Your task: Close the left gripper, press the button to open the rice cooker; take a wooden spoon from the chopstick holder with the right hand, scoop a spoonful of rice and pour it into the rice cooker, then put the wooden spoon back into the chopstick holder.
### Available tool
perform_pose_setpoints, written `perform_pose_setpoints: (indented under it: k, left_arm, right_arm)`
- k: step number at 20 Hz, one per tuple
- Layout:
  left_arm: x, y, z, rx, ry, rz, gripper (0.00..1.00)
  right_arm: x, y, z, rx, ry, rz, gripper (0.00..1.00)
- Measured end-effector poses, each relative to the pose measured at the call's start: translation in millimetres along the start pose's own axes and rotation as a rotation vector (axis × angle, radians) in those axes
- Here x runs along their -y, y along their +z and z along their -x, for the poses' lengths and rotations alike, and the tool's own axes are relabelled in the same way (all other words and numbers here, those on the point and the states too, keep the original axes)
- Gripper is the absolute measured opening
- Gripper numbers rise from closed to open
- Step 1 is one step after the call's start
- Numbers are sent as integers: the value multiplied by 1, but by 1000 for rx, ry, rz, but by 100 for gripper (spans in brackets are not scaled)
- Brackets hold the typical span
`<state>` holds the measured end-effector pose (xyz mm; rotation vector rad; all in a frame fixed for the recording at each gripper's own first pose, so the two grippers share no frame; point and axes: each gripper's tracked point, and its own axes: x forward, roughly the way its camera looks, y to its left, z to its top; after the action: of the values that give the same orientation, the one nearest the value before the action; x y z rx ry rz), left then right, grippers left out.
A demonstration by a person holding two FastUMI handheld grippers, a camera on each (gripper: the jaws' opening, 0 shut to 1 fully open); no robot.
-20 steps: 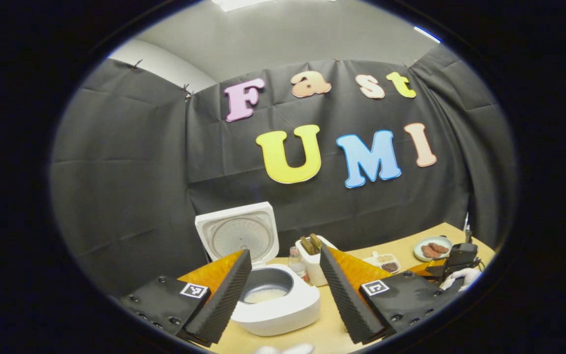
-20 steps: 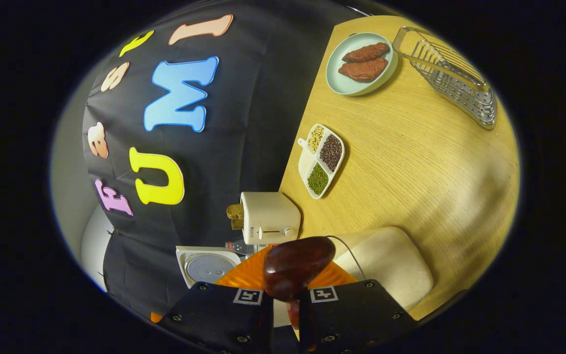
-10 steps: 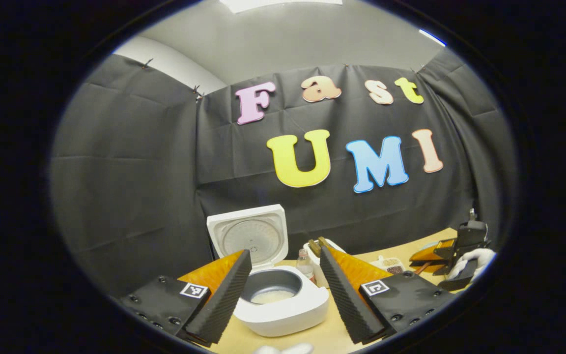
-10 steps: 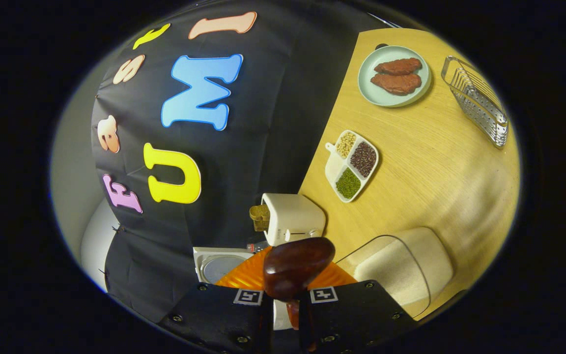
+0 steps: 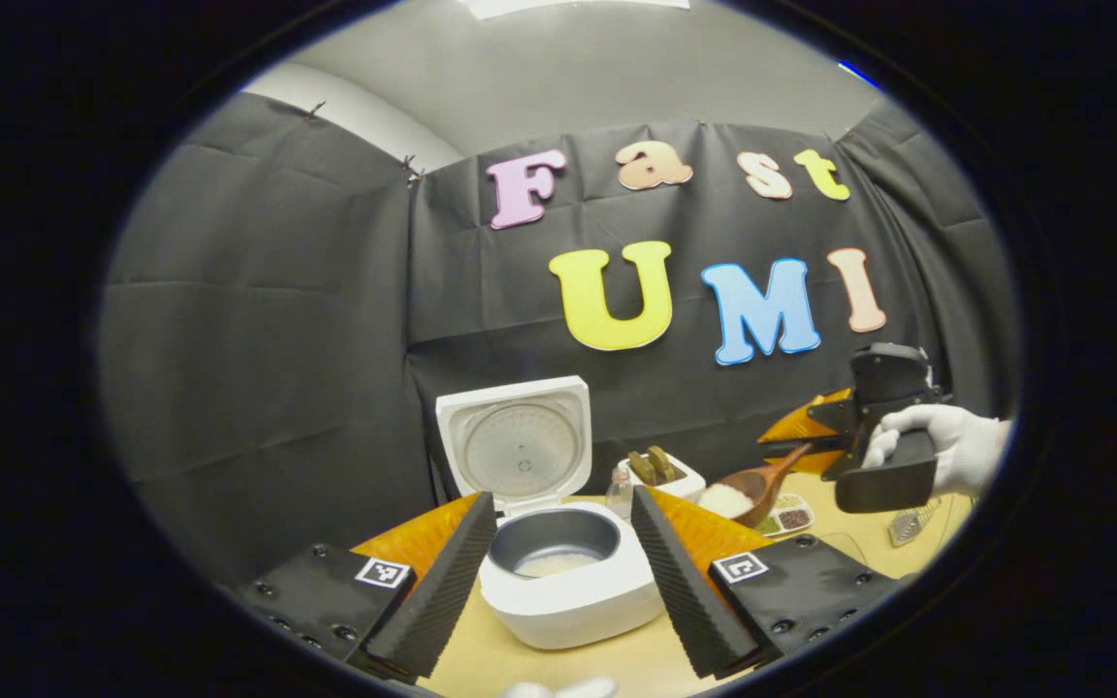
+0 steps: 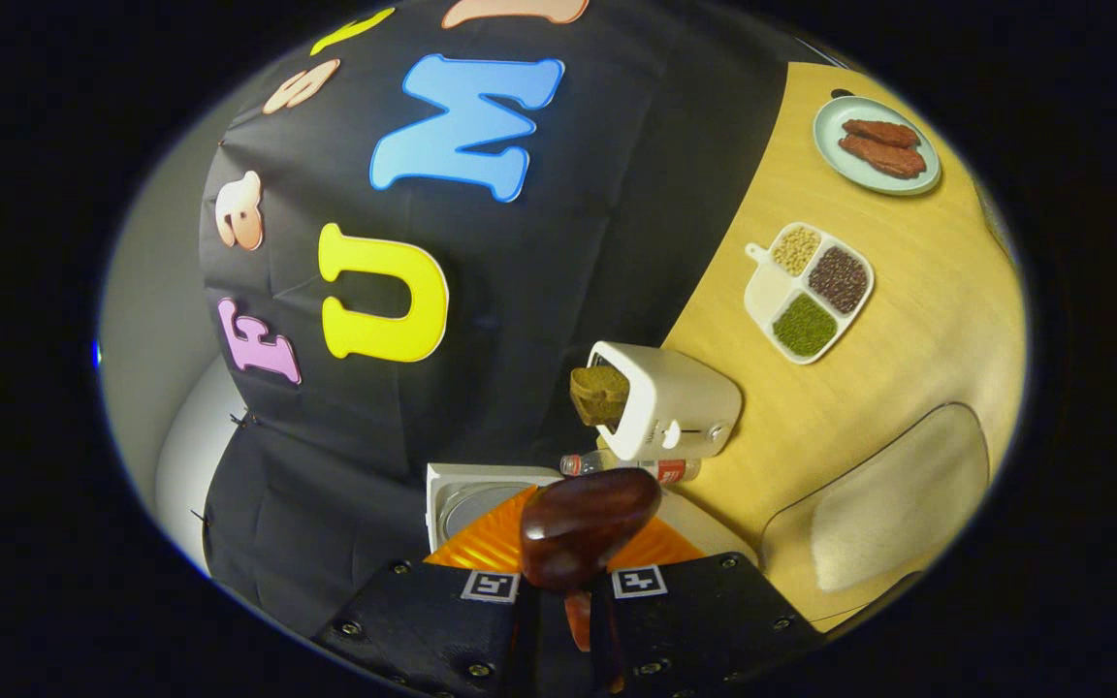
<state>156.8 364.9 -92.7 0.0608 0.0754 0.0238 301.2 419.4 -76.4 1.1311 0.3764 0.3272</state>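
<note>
Rice cooker [image 5: 568, 572] on table [image 5: 520, 664], lid up, inner pot exposed with a little pale content at the bottom, sitting right between the left tongs [image 5: 563, 572], which are spread wide and holding nothing. Right tongs [image 6: 573, 591] clamped on the wooden spoon [image 6: 590, 523] by its handle; in the left gripper view, spoon [image 5: 748, 490] loaded with white rice, bowl end lower and pointing toward the cooker, handle running up and back to the right tongs [image 5: 815, 446] held by a gloved hand [image 5: 946, 446]. Spoon in the air, to the right of the cooker and above the pot rim, near the toaster [image 5: 665, 475], not yet over the pot. Long axis roughly along the line from right hand to cooker. Step judged: carrying the scoop; next needs travel leftward until the bowl is over the pot, then a tilt. Right hand the only one placed for that. Risk: grains spilling on table if tipped early. Chopstick holder not identifiable.
</note>
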Motion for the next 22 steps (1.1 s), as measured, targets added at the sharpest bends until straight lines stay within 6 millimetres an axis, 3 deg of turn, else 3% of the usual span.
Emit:
perform_pose_setpoints:
  k: [3,5,6,13,17,22]
  left_arm:
    - [-21,-6,-2,2,36,9,97]
    - [-36,-15,-4,-13,61,10,96]
    - [-43,-18,-4,-19,73,12,99]
    - [-86,-35,-7,-42,183,16,99]
    - [-101,-46,-10,-62,226,25,99]
    - [-107,-54,-12,-84,262,34,99]
  right_arm:
    - [-19,-36,-39,-61,-1,15,16]
    - [-31,-61,-63,-107,8,30,21]
    - [-33,-74,-75,-128,5,40,20]
    - [-32,-141,-148,-240,-22,66,21]
    - [-21,-155,-168,-274,-50,70,21]
    - [-11,-149,-180,-245,-73,130,21]
